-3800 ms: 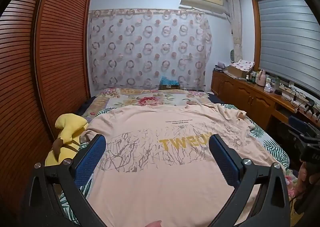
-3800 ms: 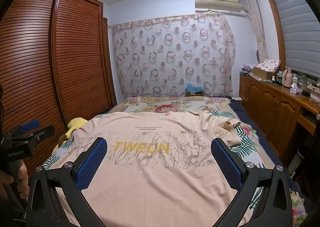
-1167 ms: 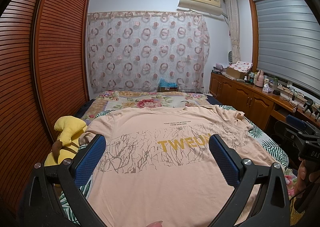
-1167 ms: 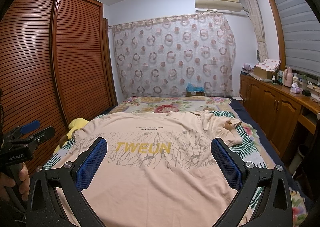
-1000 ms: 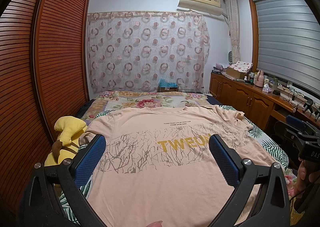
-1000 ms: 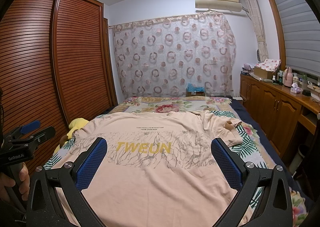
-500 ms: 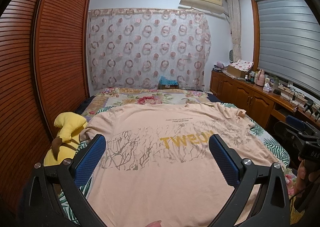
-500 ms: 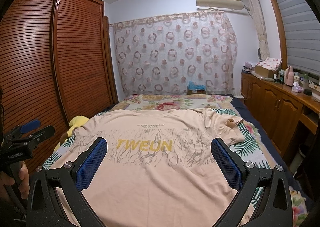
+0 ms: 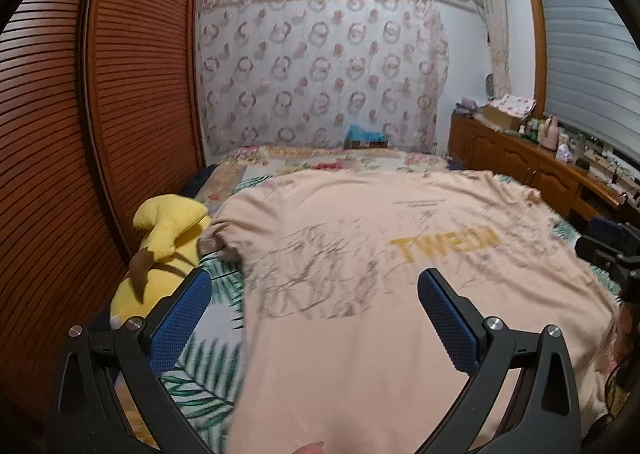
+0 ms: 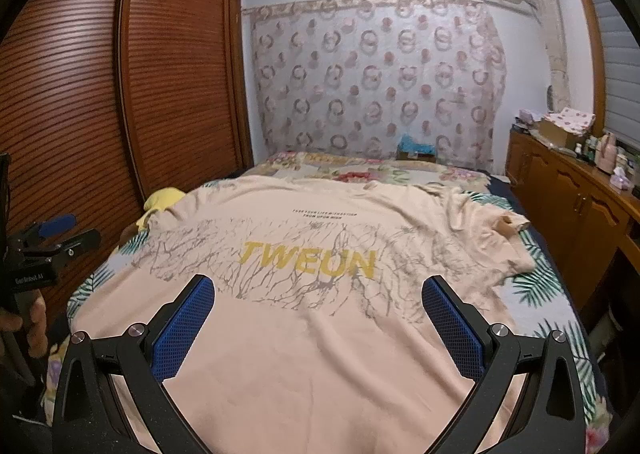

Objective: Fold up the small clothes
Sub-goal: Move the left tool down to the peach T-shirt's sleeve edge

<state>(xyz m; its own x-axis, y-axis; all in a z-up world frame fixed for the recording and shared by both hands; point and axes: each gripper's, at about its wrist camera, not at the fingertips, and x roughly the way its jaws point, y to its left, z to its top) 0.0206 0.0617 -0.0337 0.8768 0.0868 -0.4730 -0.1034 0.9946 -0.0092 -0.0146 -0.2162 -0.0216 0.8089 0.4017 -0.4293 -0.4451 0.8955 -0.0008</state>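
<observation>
A peach T-shirt [image 9: 380, 314] with yellow "TWEUN" lettering lies spread flat on the bed, hem toward me; it also shows in the right wrist view [image 10: 312, 318]. Its right sleeve [image 10: 500, 230] is rumpled. My left gripper [image 9: 312, 314] is open and empty, held above the shirt's left edge near the hem. My right gripper [image 10: 318, 318] is open and empty above the shirt's lower middle. The left gripper shows at the left edge of the right wrist view [image 10: 48, 242], and the right gripper at the right edge of the left wrist view [image 9: 608, 246].
The bed [image 10: 552, 318] has a leaf- and flower-print cover. A yellow plush toy [image 9: 164, 238] lies at its left edge by the slatted wooden wardrobe [image 9: 100, 114]. A wooden sideboard [image 10: 572, 206] with small items runs along the right. A patterned curtain [image 10: 372, 86] hangs behind the bed.
My left gripper has swung left and tilted down, so the plush toy and the shirt's left edge are now nearer centre. The right gripper tilted down slightly. The shirt lies as before.
</observation>
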